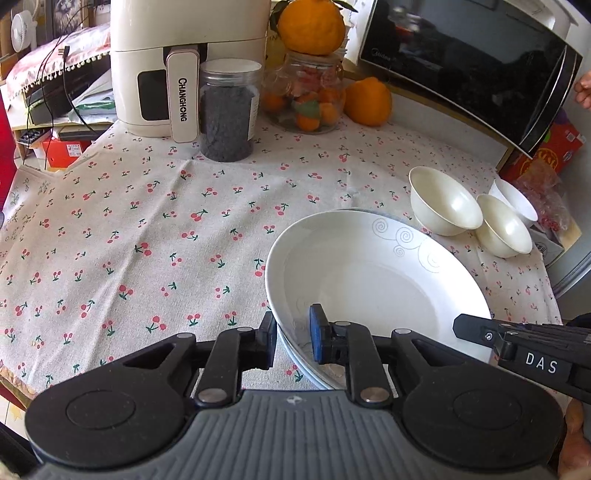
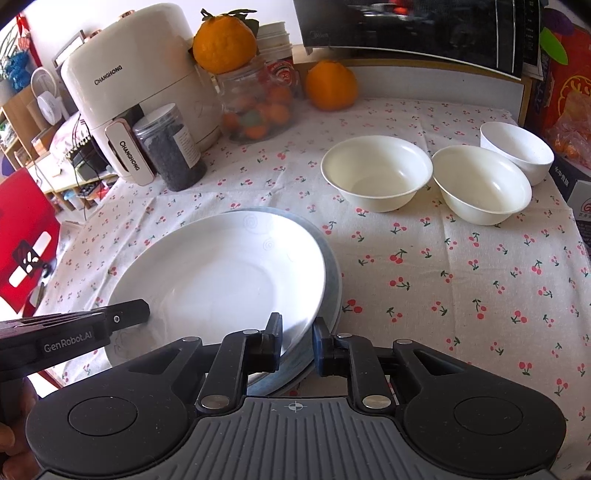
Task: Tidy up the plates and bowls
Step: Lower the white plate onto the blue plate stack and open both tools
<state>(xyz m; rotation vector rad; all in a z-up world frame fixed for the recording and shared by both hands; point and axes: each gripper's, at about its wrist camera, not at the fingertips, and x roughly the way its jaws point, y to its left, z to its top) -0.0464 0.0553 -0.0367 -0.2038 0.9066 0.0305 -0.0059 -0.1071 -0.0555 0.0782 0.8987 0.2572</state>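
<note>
A glossy white ceramic plate and smooth cream bowls are seen on matt cherry-printed cloth; matt black plastic gripper fingers are shown.

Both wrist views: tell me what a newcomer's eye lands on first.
First, the white plate near the front of the cherry-print tablecloth, lying on another plate, with the left gripper and right gripper each straddling its near rim. Next, three white bowls clustered to the plate's right. Behind them stand a cream air fryer and a big orange atop a jar.
</note>
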